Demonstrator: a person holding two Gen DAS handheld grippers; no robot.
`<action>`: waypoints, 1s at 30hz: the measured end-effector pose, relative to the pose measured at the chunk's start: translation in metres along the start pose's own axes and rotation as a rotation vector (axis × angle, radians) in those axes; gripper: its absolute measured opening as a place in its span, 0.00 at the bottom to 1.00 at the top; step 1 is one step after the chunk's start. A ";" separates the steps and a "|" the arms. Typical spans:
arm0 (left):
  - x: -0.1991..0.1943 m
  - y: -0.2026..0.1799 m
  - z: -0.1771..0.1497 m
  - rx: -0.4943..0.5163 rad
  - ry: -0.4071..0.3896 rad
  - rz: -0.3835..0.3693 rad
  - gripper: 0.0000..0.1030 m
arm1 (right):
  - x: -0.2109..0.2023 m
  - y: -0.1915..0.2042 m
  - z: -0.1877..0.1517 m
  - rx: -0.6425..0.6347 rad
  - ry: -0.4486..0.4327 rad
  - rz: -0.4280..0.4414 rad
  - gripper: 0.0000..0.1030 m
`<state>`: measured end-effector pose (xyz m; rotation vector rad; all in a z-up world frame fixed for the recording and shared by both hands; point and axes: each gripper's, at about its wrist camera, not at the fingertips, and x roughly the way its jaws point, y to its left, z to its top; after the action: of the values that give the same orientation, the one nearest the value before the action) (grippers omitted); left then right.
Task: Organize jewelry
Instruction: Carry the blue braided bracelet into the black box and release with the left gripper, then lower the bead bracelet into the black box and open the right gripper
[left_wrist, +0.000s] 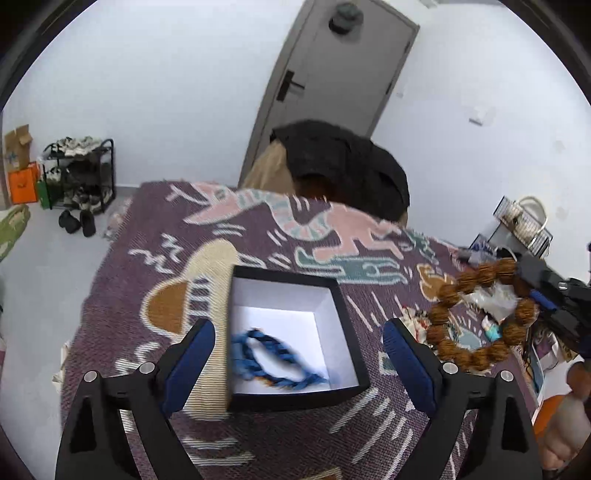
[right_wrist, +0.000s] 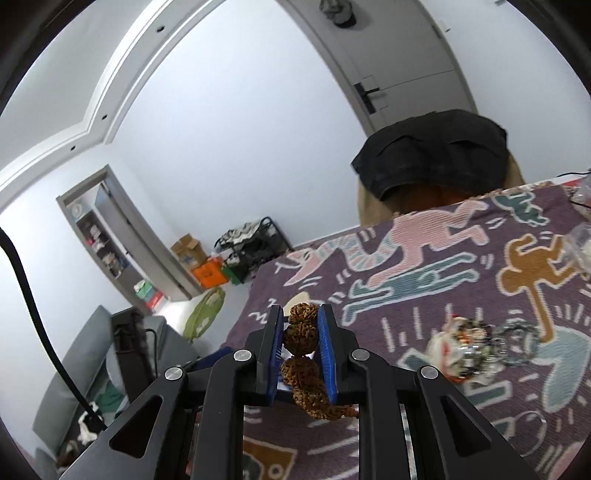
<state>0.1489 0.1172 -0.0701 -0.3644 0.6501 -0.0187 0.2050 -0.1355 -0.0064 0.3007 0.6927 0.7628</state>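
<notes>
Here the left gripper (left_wrist: 299, 363), fingers spread wide, hovers above the box (left_wrist: 236, 332) mid-desk (left_wrist: 155, 221) holding a soft blue bracelet (left_wrist: 275, 363); the right gripper (right_wrist: 301, 354) pinches the light, knobbly bead bracelet (right_wrist: 301, 347), best held across single beads.

We see a home room: a shoe rack (left_wrist: 82, 173) by the wall, a grey door (left_wrist: 328, 85), a patterned blanket (left_wrist: 258, 236).

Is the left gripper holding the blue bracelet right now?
No: the left gripper stands wide open, and the blue bracelet sits blurred over the floor of the open black box, clear of both pads.
</notes>
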 end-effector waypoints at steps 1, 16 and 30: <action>-0.004 0.005 0.000 -0.009 -0.004 0.001 0.90 | 0.008 0.005 0.000 -0.005 0.013 0.004 0.20; -0.052 0.073 -0.012 -0.136 -0.072 0.039 0.90 | 0.093 0.056 0.000 -0.086 0.108 -0.016 0.20; -0.050 0.086 -0.019 -0.169 -0.068 0.038 0.90 | 0.123 0.055 -0.008 -0.122 0.175 -0.087 0.62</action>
<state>0.0892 0.1982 -0.0837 -0.5130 0.5931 0.0850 0.2339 -0.0083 -0.0429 0.0924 0.8147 0.7507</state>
